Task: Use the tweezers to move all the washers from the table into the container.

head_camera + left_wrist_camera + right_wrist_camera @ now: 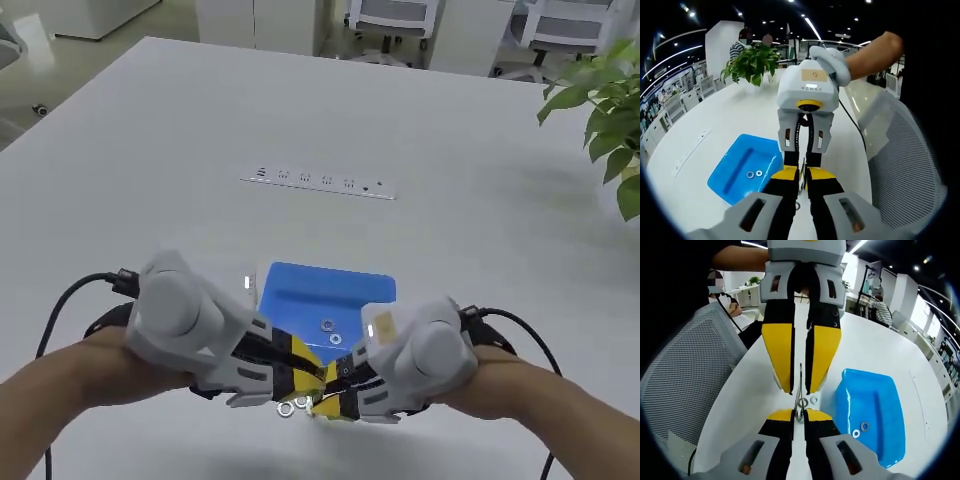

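- Right claw: clamped on tweezers, anchoring them.
- Left claw: facing it, pinching same tweezers, likely to squeeze the tips.
- Washer: counter, just beside claws, awaiting pickup.

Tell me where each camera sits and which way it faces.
Head view: on the headset, looking down at the table and tray; forearms, left gripper and right gripper show.
Left gripper view: on the left gripper, looking along its jaws at the right gripper; the right arm shows.
Right gripper view: on the right gripper, facing the left gripper; the left arm shows.
Shared: both gripper views show the tweezers between the jaws; all show the tray with two washers.
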The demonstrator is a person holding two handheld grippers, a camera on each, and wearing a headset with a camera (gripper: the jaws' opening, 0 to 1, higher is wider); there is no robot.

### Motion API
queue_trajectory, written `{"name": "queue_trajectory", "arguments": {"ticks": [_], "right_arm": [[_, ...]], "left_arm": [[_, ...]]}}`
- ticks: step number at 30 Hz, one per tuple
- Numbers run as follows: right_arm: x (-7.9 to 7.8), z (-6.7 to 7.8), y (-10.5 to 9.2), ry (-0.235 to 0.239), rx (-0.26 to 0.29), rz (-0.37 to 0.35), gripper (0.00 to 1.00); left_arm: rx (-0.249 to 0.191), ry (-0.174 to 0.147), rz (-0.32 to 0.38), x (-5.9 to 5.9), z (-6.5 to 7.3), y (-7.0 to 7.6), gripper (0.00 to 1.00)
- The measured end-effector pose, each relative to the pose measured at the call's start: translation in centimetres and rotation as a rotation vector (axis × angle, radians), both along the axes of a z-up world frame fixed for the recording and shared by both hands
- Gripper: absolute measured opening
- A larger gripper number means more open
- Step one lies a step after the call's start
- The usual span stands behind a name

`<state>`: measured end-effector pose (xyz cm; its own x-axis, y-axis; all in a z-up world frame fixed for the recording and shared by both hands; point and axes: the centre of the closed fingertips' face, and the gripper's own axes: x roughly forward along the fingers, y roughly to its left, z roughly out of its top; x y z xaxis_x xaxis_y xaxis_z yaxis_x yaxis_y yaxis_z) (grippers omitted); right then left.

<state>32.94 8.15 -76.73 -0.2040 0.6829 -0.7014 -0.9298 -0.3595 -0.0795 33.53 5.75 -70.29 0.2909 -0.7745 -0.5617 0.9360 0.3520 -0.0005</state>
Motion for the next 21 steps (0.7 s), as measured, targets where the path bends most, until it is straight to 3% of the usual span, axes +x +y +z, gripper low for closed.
{"name": "queue_trajectory", "arguments": {"ticks": [21], "right_arm": [[0.1, 1.7, -0.4, -0.019, 0.004, -0.006, 0.08]], "left_arm": [[-0.044, -0.007, 0.103, -0.1, 0.0, 1.9, 0.5]]}}
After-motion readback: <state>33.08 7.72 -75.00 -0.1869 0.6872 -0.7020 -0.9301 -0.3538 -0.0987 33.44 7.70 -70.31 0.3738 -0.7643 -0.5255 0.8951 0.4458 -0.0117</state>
